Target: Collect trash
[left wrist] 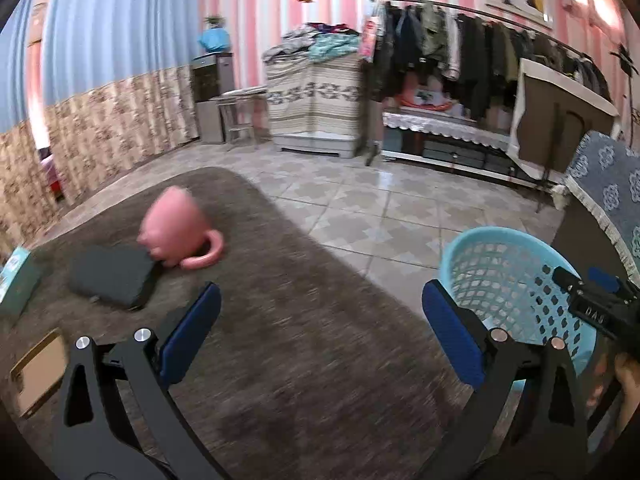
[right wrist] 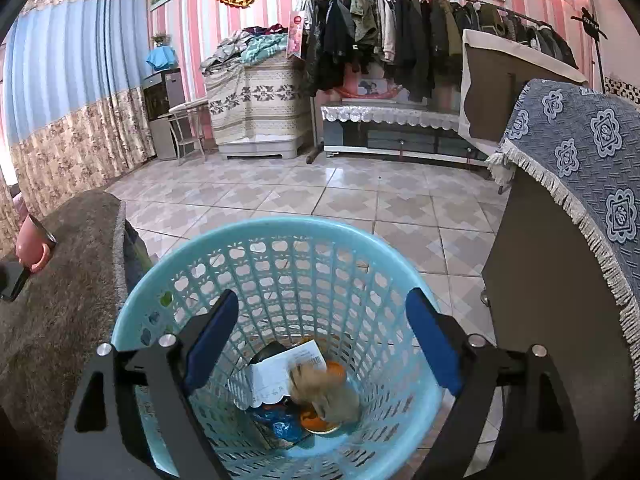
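Hanging over the light-blue basket [right wrist: 276, 264], the right tool [right wrist: 322, 330] has its jaws spread wide with nothing gripped, and a blurred tan wad of trash [right wrist: 324, 394] lies at the basket's bottom on white paper [right wrist: 276, 376], blue wrapping and orange bits. The left tool [left wrist: 320, 320] gapes wide and empty above the brown-covered worktop [left wrist: 280, 360], where a tipped pink mug [left wrist: 176, 232] rests against a dark case [left wrist: 114, 276]; the basket stands on the tiled floor beside the worktop

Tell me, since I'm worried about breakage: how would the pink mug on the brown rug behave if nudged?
The pink mug looks tipped, leaning against a dark pad, so a nudge might topple or roll it. It looks ceramic, probably rigid and chippable, though the rug should cushion it.
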{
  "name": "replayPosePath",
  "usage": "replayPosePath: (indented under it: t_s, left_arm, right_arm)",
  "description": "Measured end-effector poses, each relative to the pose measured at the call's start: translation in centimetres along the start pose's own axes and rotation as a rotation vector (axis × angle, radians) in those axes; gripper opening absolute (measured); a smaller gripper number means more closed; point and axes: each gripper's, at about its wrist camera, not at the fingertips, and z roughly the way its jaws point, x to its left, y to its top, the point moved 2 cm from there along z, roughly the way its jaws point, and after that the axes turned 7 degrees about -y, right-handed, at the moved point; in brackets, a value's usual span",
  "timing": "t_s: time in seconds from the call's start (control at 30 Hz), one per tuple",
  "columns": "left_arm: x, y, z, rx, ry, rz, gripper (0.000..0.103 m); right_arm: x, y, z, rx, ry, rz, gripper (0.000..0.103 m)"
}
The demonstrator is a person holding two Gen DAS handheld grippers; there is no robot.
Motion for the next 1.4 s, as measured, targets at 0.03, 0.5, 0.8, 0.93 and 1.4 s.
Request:
replayPosePath:
  t_s: [0.03,0.5,0.8,0.93,1.4]
  left_arm:
    - [0.6,-0.2,-0.8,-0.001,0.011,-0.006,0.097]
    - [5.3,-5.1,-13.5,-0.034,0.142,0.016,0.098]
    - [7.0,-8.8,-20.0,-0.09,0.201,-0.028,0.098]
    - [7.5,-10.1,-21.7,-0.107,0.2,-0.065,0.098]
    - [8.1,-10.7,-25.7,-0.201,0.205,-0.11,0.098]
  right_arm:
    - [-0.2,0.1,-0.1,-0.004,-0.002,0.009,0.095]
    - [1.3,0.9,-8.6,-0.095,0.15,0.086,0.099]
    - [5.3,-2.7,-16.6,-0.101,0.272,-0.012,0.099]
    - [6.9,-5.0,-19.2,-0.068,0.321,-0.049,0.099]
    - [11.5,-8.2,-27.3,-0.18,0.366,-0.205,0.099]
